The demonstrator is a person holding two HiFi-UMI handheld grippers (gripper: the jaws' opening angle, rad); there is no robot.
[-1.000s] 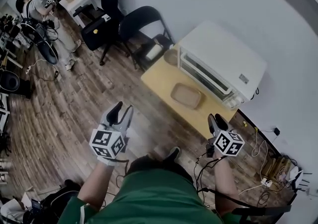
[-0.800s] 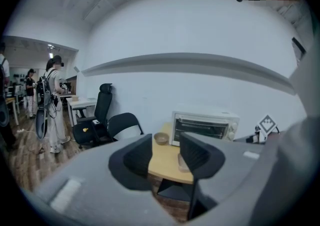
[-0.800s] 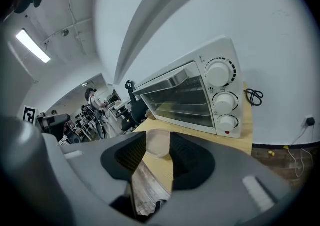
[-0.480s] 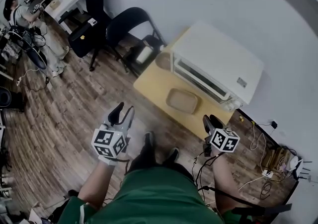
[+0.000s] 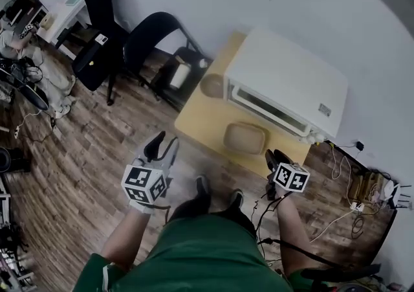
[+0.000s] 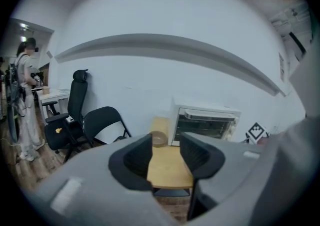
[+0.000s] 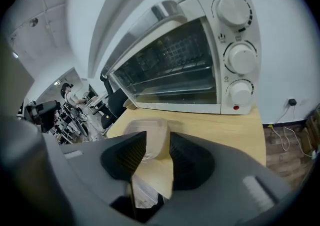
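Moved: right hand-held gripper (image 5: 277,155) nearer the toaster oven (image 5: 288,80).
Left hand-held gripper (image 5: 163,146): jaws apart, empty.
Right jaws: apart, empty, tray (image 5: 246,138) on tabletop (image 5: 200,118) beyond.

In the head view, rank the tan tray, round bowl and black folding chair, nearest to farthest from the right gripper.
1. tan tray, on the table just left of the right gripper.
2. round bowl, at the table's far end beside the toaster oven.
3. black folding chair, on the floor past the table.
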